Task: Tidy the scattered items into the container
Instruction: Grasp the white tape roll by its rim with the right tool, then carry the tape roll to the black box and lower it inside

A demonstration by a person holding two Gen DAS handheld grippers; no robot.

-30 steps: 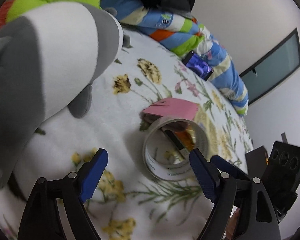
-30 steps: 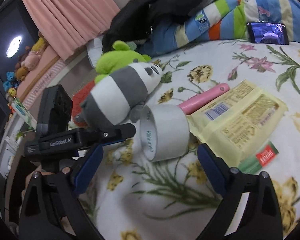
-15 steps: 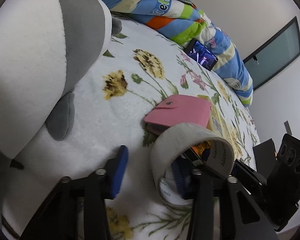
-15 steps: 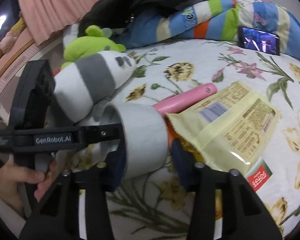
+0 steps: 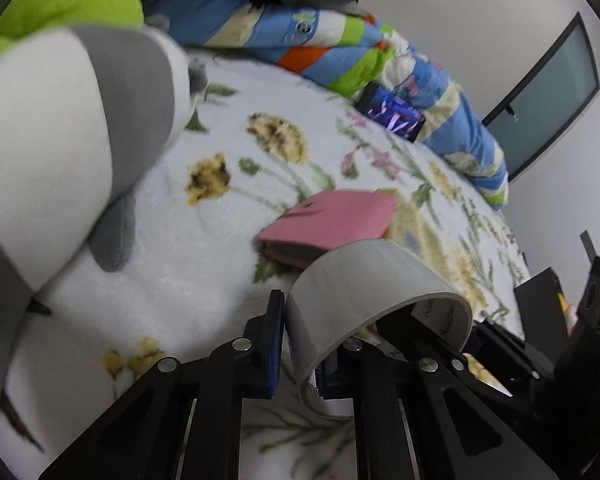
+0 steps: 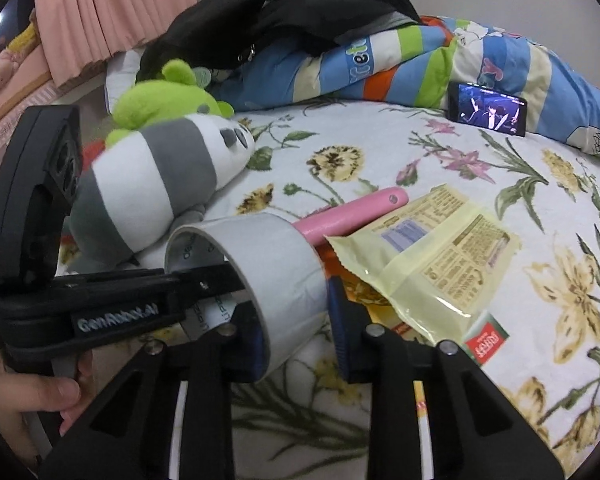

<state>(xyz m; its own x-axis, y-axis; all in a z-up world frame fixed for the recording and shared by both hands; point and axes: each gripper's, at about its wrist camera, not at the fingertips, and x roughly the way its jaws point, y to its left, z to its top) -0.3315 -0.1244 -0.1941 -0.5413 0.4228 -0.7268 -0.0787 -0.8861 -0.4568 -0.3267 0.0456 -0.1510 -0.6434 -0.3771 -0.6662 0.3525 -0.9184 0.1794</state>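
Grey, smooth-banded tape roll (image 5: pixel 374 292) sits pinched through its wall by the left gripper (image 5: pixel 300 350), one pad outside, one inside the ring, above the fleecy floral blanket (image 5: pixel 172 264). A pink wallet (image 5: pixel 332 222) lies just behind; a striped plush (image 5: pixel 72 140) crowds the left.

Right wrist view: the right gripper (image 6: pixel 296 320) clamps the same roll (image 6: pixel 276 264), beside a glossy yellow packet (image 6: pixel 432 264) overlapping the wallet (image 6: pixel 352 216).

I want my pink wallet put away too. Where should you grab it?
Pinch the pink wallet across its thick long edge, coming from the striped plush toy's side. It lies flat on the blanket, and its far side seems tucked under the yellow snack bag, so only that edge is open.
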